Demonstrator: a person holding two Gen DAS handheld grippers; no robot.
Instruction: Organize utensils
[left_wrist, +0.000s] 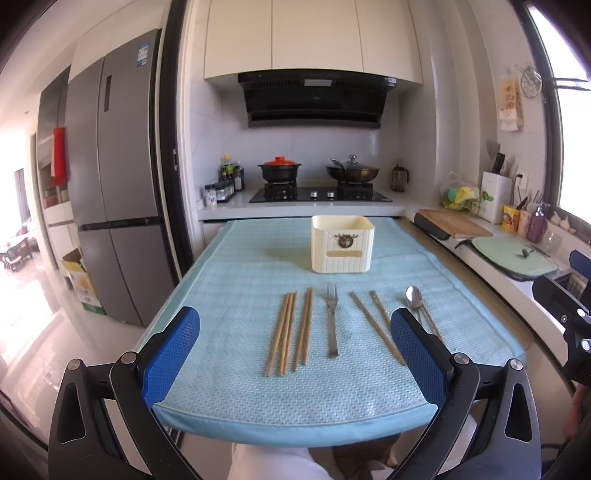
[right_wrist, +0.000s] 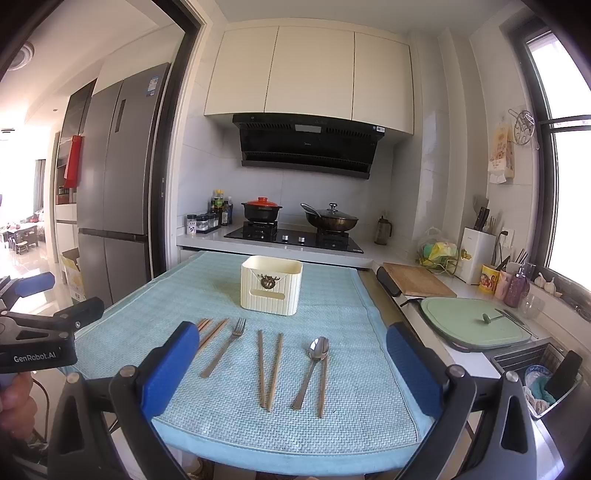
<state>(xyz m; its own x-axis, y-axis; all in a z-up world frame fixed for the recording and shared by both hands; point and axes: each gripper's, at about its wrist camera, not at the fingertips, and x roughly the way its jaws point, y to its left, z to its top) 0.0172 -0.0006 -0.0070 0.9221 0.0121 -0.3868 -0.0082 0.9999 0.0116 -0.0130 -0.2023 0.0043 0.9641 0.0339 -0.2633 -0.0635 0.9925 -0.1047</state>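
Nearest the viewer, both grippers hang just off the front edge of the bench (left_wrist: 295, 424), jaws spread wide with nothing between the blue pads. The left gripper (left_wrist: 295, 350) faces the left half of the layout and the right gripper (right_wrist: 291, 362) the right half.

On the pale blue woven mat (right_wrist: 351, 424) covering the bench, all the utensils lie loose in a row, handles toward the viewer. From left to right these are a cluster of wooden chopsticks (left_wrist: 282, 332), another pair (left_wrist: 304, 326), a metal fork (left_wrist: 332, 321), two more chopsticks (right_wrist: 269, 369) angled toward each other, and a metal spoon (right_wrist: 314, 365) with a single chopstick just beside it.

Beyond them, near the mat's far end, stands a cream ribbed utensil holder (left_wrist: 342, 245), upright, and no utensil shows above its rim (its inside is hidden). By this evidence nothing has been sorted yet; every piece is left to move.

Open mat lies between the row and the holder. The bench's left side drops to open floor, while the right side runs close along a kitchen counter (right_wrist: 461, 354) holding a green board.
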